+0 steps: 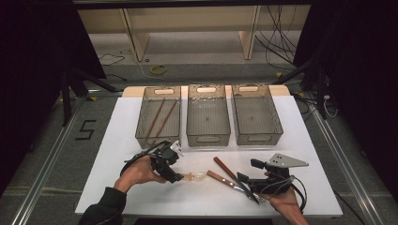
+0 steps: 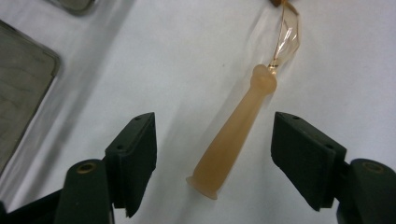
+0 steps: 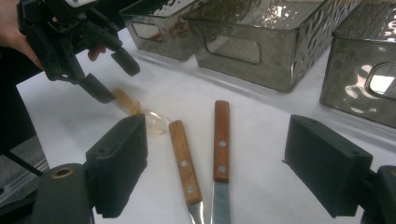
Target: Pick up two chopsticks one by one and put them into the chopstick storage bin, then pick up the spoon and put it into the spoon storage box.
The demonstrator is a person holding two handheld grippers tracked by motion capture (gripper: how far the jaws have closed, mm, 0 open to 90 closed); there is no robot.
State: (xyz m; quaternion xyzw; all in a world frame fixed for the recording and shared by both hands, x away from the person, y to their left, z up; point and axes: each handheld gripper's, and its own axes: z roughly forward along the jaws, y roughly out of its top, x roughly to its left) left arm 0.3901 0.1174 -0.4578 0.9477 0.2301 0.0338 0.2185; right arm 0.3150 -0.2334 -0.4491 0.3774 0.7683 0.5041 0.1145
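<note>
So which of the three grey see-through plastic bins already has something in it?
The leftmost grey see-through plastic bin: two long brown sticks lie slanted inside it. The middle bin and right bin show bare floors.

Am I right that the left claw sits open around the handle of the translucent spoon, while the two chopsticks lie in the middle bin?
Not quite: the two chopsticks lie in the left bin, as the high view shows, and the middle bin holds none. The left claw does sit open around the spoon's handle.

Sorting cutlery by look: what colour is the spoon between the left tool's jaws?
The spoon has a translucent pale orange handle and a clear bowl; the left gripper view shows it best.
</note>
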